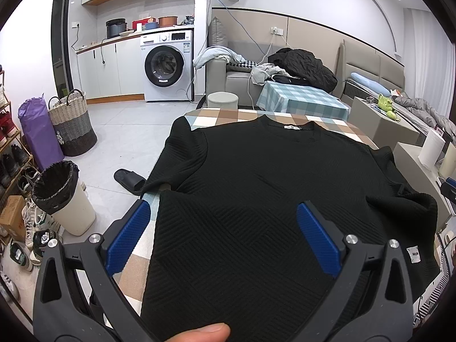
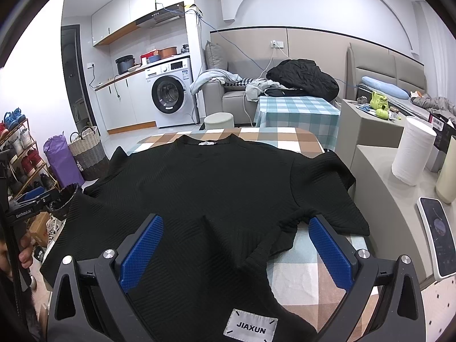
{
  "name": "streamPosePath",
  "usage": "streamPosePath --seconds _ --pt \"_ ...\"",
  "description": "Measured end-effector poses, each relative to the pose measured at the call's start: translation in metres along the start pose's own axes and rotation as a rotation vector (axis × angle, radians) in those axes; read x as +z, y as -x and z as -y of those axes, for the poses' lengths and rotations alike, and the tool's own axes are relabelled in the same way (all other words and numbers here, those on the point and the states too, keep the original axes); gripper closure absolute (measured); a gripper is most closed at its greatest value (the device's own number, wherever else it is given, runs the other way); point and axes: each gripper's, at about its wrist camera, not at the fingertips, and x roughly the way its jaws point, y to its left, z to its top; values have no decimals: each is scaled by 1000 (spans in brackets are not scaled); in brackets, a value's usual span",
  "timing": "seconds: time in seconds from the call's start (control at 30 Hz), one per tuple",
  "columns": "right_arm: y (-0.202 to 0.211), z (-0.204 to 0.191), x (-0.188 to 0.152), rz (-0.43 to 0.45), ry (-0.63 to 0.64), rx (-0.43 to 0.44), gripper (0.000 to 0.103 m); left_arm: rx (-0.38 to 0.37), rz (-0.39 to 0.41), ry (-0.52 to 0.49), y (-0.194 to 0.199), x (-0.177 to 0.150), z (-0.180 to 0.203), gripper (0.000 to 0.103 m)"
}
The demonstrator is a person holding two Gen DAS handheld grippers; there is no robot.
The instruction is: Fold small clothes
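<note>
**Now: black top laid flat, first fold still to start**

Leftmost, my left gripper [image 1: 223, 229] hovers over the near-left hem with its blue fingers [image 1: 128, 239] spread wide, holding nothing. The black top [image 1: 256, 176] lies spread on the checked worktop [image 1: 134, 259], collar at the far edge, sleeves out to both sides. Further right, my right gripper [image 2: 236, 243] is likewise released, above a rumpled ridge near the hem by the JIAXUN label [image 2: 250, 326]. I judge the step in hand is the opening fold. Next I would pinch the near hem at both corners and carry it toward the collar, keeping the cloth level.
</note>
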Motion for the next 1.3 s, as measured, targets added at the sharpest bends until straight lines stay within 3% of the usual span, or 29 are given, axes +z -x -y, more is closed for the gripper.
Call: streamPosePath --seconds 0.67,1.3 --pt "0 0 -1 -1 -3 1 0 -3 -4 1 4 0 2 1" --pt "-22 8 -5 -8 -31 0 0 -30 -58 -40 -40 -14 9 1"
